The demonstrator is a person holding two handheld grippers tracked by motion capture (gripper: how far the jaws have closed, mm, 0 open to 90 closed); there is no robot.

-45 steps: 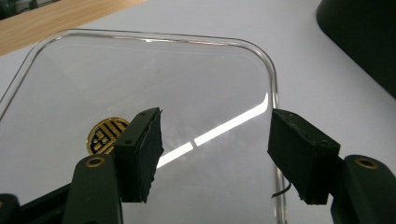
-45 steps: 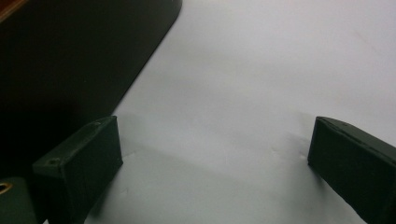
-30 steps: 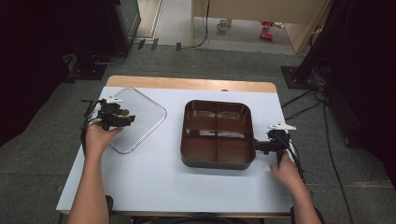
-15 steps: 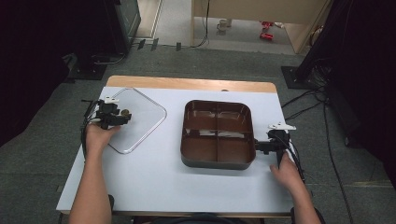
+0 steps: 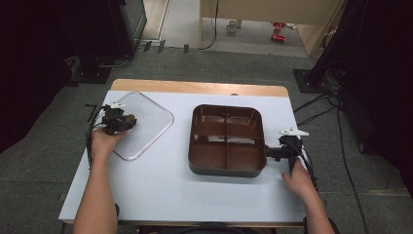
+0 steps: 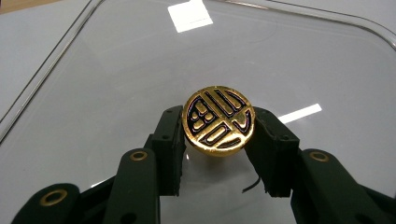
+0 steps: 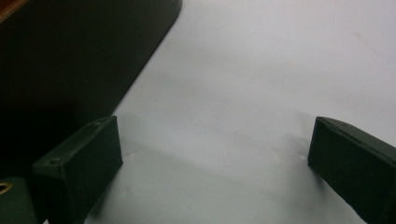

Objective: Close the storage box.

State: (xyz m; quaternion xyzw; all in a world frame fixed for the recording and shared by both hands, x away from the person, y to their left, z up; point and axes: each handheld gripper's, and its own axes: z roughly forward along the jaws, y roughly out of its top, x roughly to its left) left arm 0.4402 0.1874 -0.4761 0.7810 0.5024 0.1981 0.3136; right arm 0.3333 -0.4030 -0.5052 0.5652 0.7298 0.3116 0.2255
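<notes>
Gold knob (image 6: 218,120) pinched by left gripper (image 6: 218,140); right gripper (image 7: 210,163) wide, probably beside brown tray (image 5: 227,140).

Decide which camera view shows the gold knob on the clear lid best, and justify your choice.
The left gripper view: the gold knob sits close up, its dark pattern plain, clamped between the left gripper jaws on the clear lid. In the high view that gripper covers it. The right gripper view looks elsewhere, at the table.
</notes>
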